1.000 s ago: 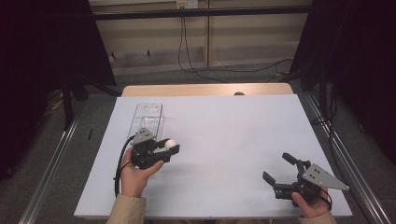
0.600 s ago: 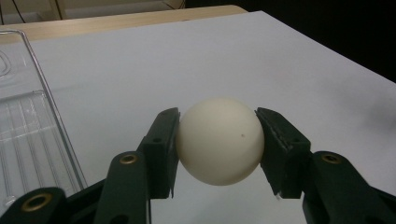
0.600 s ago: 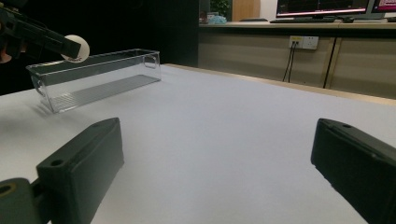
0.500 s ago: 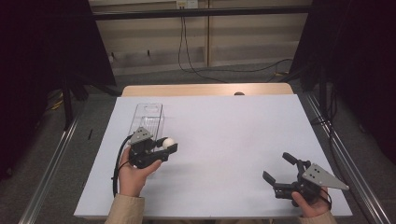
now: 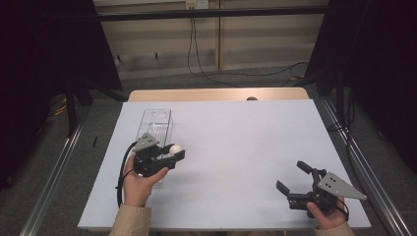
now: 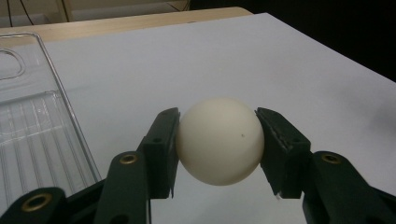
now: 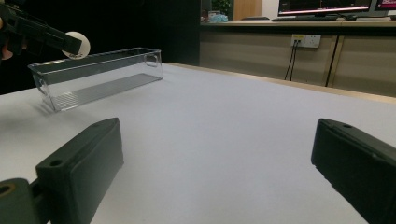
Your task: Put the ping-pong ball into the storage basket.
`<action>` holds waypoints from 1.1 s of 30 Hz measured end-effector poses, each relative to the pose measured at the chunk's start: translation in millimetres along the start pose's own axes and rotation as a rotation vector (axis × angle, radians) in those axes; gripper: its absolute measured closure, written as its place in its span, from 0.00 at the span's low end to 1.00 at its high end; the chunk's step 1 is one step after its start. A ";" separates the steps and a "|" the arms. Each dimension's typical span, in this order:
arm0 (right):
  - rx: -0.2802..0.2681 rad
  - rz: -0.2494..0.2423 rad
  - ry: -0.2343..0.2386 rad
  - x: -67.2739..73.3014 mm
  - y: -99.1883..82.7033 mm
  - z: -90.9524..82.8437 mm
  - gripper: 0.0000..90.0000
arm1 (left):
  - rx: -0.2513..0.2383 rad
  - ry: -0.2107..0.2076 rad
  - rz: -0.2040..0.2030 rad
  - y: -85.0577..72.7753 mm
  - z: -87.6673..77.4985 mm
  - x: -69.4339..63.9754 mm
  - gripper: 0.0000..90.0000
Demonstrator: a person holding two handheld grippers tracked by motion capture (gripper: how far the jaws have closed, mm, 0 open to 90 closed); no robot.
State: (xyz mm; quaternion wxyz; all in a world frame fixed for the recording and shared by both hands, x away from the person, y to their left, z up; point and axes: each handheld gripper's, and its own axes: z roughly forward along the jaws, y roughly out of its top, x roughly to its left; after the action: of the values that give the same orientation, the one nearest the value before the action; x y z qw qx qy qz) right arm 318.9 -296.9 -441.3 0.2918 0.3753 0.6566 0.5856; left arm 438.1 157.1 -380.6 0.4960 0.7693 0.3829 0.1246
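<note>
White desk (image 5: 236, 147) with a bare wooden strip along the far edge, set in a dim room; pale panelled wall behind with cables trailing down to the floor, dark curtains at both sides, metal rails flanking the desk. Clear plastic bin (image 5: 156, 125), long and narrow, ribbed floor, standing on the left half of the desk with its long side running away from the person; seen empty in the right gripper view (image 7: 93, 77). White ball (image 5: 175, 148), smooth, roughly ping-pong kind, clamped between the fingers (image 6: 161, 149) of the left gripper (image 5: 172, 153), pads pressing on opposite sides of it (image 6: 219, 140); held clear above the desk, just beside the near right-hand part of the bin, above the level of its rim as seen from the right gripper view (image 7: 77, 44). Left gripper gripped by the left hand (image 5: 139, 179), sleeve beige, black cable looping off its left side, grey three-cornered plate on top. Right gripper (image 5: 294, 178) at the near right corner of the desk, held low by the right hand (image 5: 325, 216), well apart from ball and bin; fingers (image 7: 79, 168) spread wide, nothing between them, pointing across the desk toward the bin.
</note>
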 end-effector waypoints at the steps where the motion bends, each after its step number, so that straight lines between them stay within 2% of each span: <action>1: 0.000 0.000 0.000 0.0 0.0 0.0 0.02 | 0.002 -0.002 0.004 0.1 -0.3 0.7 0.57; 11: -0.001 0.007 -0.003 0.2 0.1 -0.1 0.02 | 0.008 0.010 0.009 -0.1 -0.6 1.5 0.57; 15: -0.001 0.005 -0.002 0.1 0.1 -0.1 0.02 | 0.000 0.011 -0.003 -0.3 -0.8 2.2 0.57; 21: 0.000 0.007 -0.003 0.3 0.3 -0.2 0.02 | 0.012 0.037 0.000 0.0 -2.9 3.9 0.57; 33: -0.001 0.008 -0.001 0.3 0.4 -0.3 0.02 | 0.002 0.050 -0.006 0.6 -6.9 8.6 0.57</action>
State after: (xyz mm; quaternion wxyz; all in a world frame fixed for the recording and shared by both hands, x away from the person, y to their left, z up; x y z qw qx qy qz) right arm 318.6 -296.8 -440.8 0.2899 0.3779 0.6549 0.5867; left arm 440.2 167.7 -378.5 0.4860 0.7651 0.3978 0.1420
